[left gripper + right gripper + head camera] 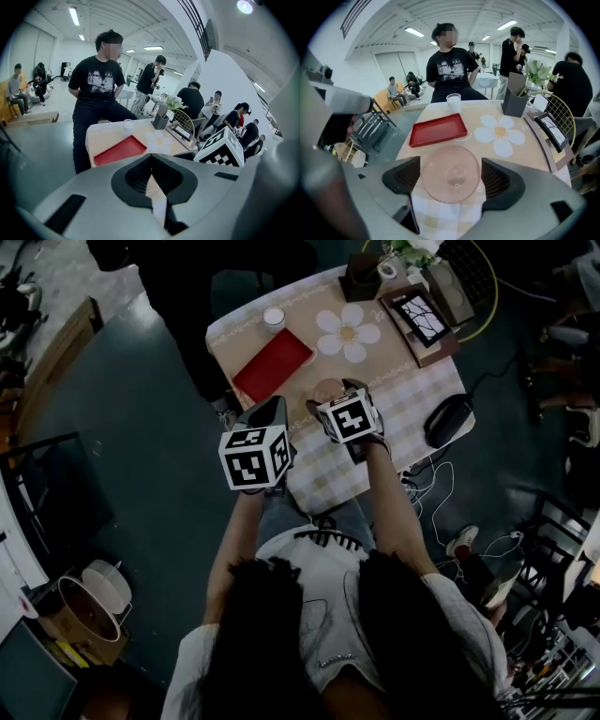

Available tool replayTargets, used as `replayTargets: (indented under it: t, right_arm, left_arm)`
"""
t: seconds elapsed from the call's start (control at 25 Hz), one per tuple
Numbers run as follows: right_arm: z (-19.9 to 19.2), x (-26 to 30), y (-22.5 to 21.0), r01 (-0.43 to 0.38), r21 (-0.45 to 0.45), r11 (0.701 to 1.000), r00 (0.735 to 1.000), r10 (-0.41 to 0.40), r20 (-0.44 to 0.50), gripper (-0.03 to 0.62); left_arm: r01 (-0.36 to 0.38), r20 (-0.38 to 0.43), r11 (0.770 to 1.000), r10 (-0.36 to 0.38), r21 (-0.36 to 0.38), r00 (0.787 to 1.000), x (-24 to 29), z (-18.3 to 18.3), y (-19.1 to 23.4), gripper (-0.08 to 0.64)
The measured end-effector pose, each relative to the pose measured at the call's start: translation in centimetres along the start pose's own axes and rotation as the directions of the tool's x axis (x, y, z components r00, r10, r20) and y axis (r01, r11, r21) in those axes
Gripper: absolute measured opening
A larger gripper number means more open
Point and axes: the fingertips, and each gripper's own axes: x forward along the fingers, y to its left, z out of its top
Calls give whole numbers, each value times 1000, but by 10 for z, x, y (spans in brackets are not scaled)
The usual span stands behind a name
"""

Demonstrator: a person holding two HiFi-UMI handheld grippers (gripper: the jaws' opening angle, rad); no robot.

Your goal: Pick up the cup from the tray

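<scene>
Right claw (450, 177): mine, clenched on the cup (450, 173), with a dark pad pressed to each of its sides.
Cup's look: pale pink and see-through, with a ribbed wall. It faces my right camera end-on as a round disc with a small circle at its centre. I cannot tell whether that end is the mouth or the base.
Cup's place: off the red tray (438, 130), on its near side, over the checked cloth (447, 218) at the counter's (480, 110) near edge. From the head view the cup (328, 387) sits just right of the tray's near corner.
Tray: flat on the counter, with nothing in it.
Left claw (152, 180): mine, clenched shut on nothing, beside the right one at the counter's near edge.
Further off: a white cup (453, 102) stands beyond the tray, and a flower-shaped mat (500, 134) lies to the tray's right.
</scene>
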Motion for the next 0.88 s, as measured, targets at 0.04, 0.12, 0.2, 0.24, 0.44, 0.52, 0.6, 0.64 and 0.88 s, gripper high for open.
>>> replayTargets:
  t: [0.04, 0.12, 0.2, 0.24, 0.44, 0.52, 0.6, 0.64, 0.88]
  right_arm:
    - [3, -4, 0, -1, 6, 1000, 1000, 1, 16, 397]
    - [9, -12, -1, 4, -10, 1000, 999, -3, 34, 397]
    - [14, -22, -3, 7, -16, 1000, 998, -6, 59, 397]
    - [16, -28, -3, 3, -3, 1000, 997, -2, 77, 397]
    - [23, -59, 5, -81, 126, 989, 980, 56, 192, 397]
    - [26, -75, 8, -103, 150, 983, 967, 64, 246, 396]
    - [29, -91, 14, -112, 156, 982, 957, 64, 282, 396]
    - [30, -97, 17, -107, 155, 982, 954, 58, 293, 396]
    - [23, -124, 28, -72, 173, 982, 941, 9, 339, 208]
  left_arm:
    - [-1, 1, 1000, 1, -2, 1000, -1, -1, 0, 3]
    - [-9, -1, 1000, 9, 15, 1000, -2, -3, -1, 4]
    - [-13, 0, 999, 13, 31, 1000, -2, -4, -4, 3]
    - [-13, 3, 999, 13, 37, 1000, -2, -3, -5, 3]
    - [36, 9, 999, -36, 10, 999, -3, -3, -20, 5]
    - [70, 19, 997, -69, -33, 997, -4, -4, -26, 3]
    - [78, 29, 997, -77, -28, 997, -8, -4, -31, 4]
    - [78, 32, 997, -78, -14, 996, -9, -5, -32, 3]
    - [110, 36, 994, -111, 11, 993, -15, -16, -49, 3]
